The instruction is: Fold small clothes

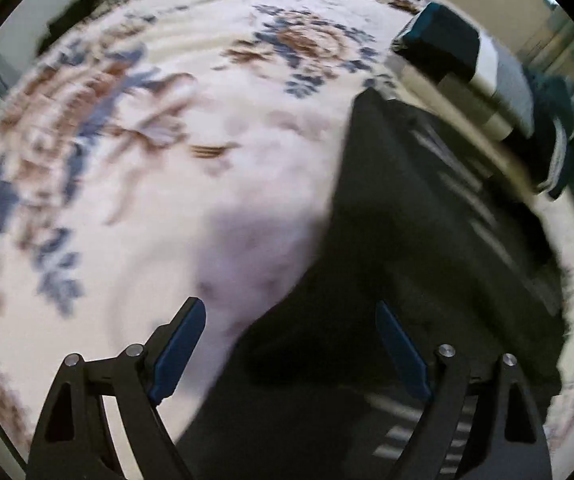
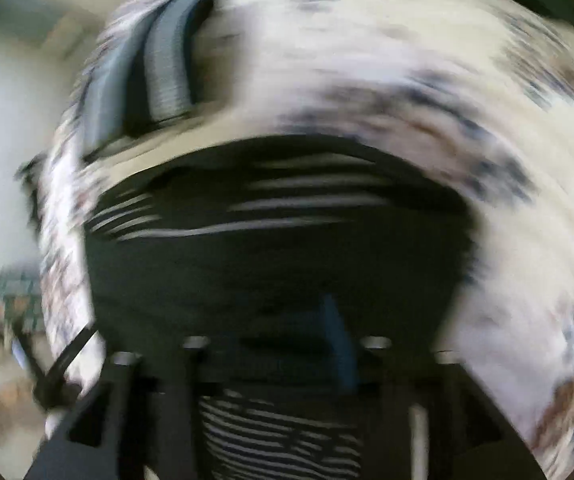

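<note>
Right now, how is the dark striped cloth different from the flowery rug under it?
The dark striped garment is nearly black with thin pale stripes; the rug is cream with blue and brown flowers. The garment covers just a patch near the open left gripper; the rug spreads far wider. Both lie flat.

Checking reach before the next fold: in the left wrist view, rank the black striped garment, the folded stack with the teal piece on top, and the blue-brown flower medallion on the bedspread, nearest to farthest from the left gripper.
From the left gripper:
1. Black striped garment, right at the fingertips, lower right.
2. Flower medallion, upper centre.
3. Folded stack, upper right; too close to the medallion to call.
</note>
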Tool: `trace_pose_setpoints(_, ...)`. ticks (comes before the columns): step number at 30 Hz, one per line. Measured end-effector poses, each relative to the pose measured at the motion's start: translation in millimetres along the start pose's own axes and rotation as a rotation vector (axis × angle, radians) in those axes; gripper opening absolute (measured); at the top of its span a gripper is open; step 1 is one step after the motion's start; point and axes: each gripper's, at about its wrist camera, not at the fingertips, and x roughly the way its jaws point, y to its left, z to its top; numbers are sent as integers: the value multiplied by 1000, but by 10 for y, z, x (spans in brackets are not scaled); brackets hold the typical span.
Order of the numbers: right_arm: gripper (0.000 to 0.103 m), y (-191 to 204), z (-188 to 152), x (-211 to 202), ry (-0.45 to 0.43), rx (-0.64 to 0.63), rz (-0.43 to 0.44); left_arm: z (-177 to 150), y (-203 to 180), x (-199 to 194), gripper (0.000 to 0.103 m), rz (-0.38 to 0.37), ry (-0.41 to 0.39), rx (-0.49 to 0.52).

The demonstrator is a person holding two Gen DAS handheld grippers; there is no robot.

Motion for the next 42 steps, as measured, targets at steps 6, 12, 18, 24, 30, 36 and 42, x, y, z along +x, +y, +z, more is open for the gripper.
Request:
trace_pose_setpoints(6,53,1079,545,998,169,-156,173,4,17,150,18,-128,-23,37)
trace_pose_setpoints(12,53,1930,965,1927,302,-163,298,-30,153,155,10,-221,-43,14)
trace_pose_setpoints(18,3,2449,913,2210,342,-300,234,-40,253,130,9,-276,-29,-14)
trace_pose_setpoints(24,2,2256,1257,1881,150,-160,185,-52,335,111,9,-312,-35,-11)
trace_pose_setpoints(30,11,2184,1283,2043,289,-120,182,56,374,0,13,-298,19,-39)
trace_pose_setpoints(36,54,1449,1138,987,121,-33,172,7,300,-331,73,-80,-22,103)
trace_pose_setpoints(42,54,105,532,-152,-20,85,-178,-378,201,-350,84,65,17,210)
